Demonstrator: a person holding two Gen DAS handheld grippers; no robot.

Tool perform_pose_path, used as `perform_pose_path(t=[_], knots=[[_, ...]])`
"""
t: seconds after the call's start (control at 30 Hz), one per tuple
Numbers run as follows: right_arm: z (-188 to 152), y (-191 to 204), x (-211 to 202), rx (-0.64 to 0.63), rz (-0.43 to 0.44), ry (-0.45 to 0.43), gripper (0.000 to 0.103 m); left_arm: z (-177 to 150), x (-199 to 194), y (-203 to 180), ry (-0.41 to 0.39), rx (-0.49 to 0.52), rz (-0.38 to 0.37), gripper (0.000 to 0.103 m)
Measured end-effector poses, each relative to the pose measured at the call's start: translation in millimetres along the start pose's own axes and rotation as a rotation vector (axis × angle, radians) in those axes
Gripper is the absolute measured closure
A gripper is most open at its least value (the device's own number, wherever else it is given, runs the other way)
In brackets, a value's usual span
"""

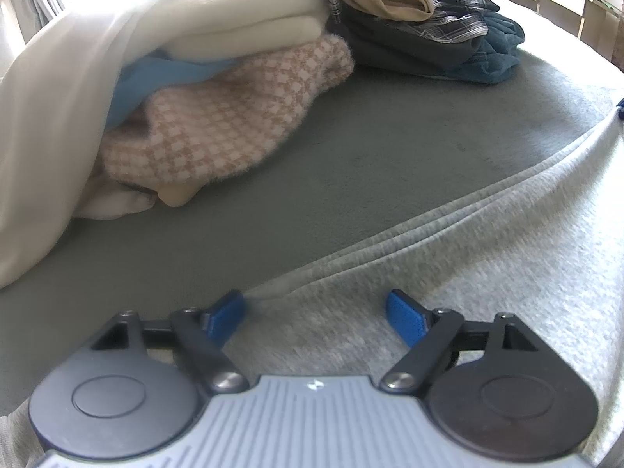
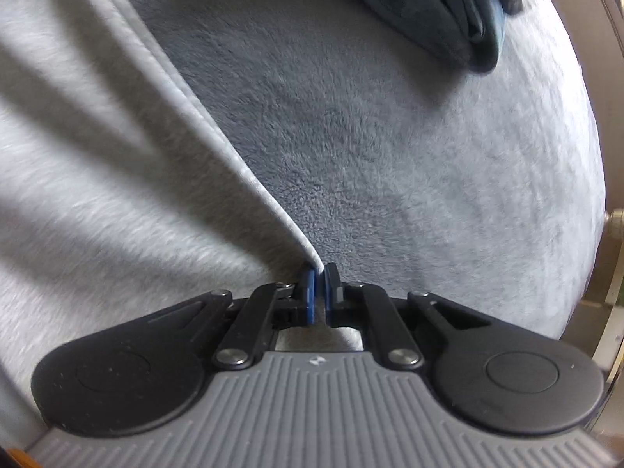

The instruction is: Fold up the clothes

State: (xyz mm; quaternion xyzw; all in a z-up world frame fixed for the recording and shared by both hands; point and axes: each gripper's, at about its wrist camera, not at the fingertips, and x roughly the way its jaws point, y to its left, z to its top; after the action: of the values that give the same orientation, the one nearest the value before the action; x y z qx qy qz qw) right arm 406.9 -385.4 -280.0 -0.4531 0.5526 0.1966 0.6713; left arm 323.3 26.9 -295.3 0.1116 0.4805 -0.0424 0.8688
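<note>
One heather-grey sweatshirt (image 2: pixel 97 195) — hem pinched in right gripper (image 2: pixel 319 273) jaws — left gripper (image 1: pixel 316 308) spread

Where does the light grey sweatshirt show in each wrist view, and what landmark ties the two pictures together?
Left wrist: the light grey sweatshirt fills the lower right, its hem running diagonally.
Right wrist: it fills the left side, its edge pinched in the right gripper.
Shared landmark: the dark folded clothes on the grey blanket.

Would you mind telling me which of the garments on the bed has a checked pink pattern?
The fuzzy pink-and-tan checked knit, lowest in the left pile, beneath the folded cream garment; the light grey sweatshirt in front is plain.
</note>
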Motion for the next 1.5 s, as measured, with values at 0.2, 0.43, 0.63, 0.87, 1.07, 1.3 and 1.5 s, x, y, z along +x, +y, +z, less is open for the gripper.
perform_pose_path(t=[0.2,0.43,0.63,0.87,1.07,1.3,1.5], knots=[[-39.9,-41.9,-5.6,0.382,-0.162,-0.045,0.047,0.4,0.5,0.0,0.003,0.002,-0.001,0.020],[-138.3,-89.2,-33.6,0.865,-0.300,-0.041,0.047,1.0,1.3,-0.6,0.005,0.007,0.000,0.019],[-141.1,-67.7,-23.4,0.711,-0.163,-0.057,0.048,1.3,2.3,-2.3,0.007,0.022,0.004,0.018],[-110.5,-58.7,24.5,0.551,-0.094,0.019,0.066,1.0,2.8,-4.0,0.001,0.041,0.011,0.017],[-126.2,-76.2,28.0,0.615,-0.295,0.173,0.067,-0.6,2.5,-3.5,-0.009,0.033,0.012,0.016],[-99.3,-45.4,-37.3,0.568,-0.199,-0.037,0.067,1.1,0.3,-0.1,-0.008,0.012,0.001,0.016],[-1.4,24.0,-91.2,0.562,0.283,-0.305,0.076,2.7,-6.6,5.8,-0.030,-0.011,-0.004,0.017]])
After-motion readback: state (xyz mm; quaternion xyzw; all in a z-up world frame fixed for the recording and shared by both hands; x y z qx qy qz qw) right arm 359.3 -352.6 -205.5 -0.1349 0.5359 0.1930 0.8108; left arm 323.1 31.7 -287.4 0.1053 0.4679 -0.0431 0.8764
